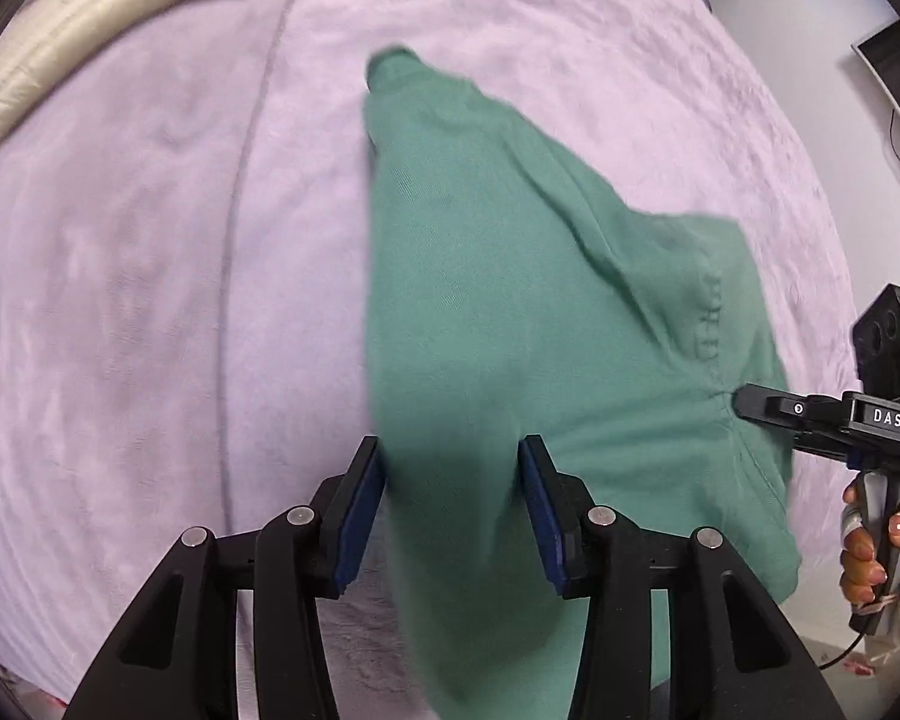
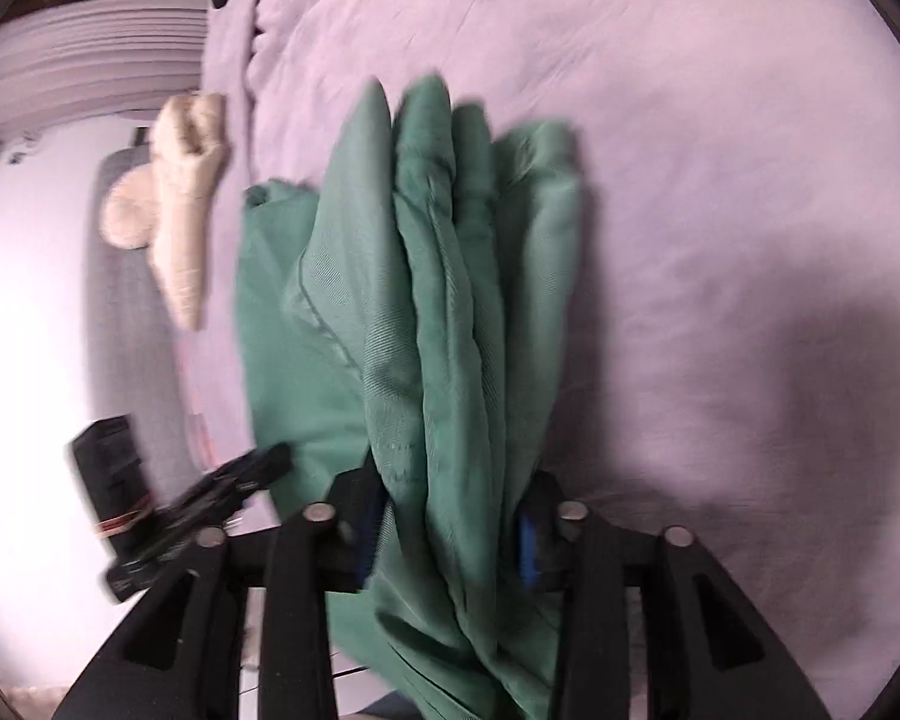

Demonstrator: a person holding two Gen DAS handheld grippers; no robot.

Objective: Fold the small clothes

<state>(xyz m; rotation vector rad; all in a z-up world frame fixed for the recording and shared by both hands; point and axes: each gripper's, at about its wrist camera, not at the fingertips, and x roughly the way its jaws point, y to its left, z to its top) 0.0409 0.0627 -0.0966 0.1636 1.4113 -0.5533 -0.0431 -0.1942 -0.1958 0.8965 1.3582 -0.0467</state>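
Fingers of both the left gripper (image 1: pixel 452 501) and right gripper (image 2: pixel 450 531) pinch the green garment (image 1: pixel 480 300): soft, light, floppy; edges or corners look the best hold.

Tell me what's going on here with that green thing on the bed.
A person is folding a small green garment over a lilac bedspread, with a hand-held gripper in each hand. The left hand-held gripper has green fabric between its fingers. The right hand-held gripper has a bunched edge of it between its fingers. The garment is lifted and draped, not yet folded flat.
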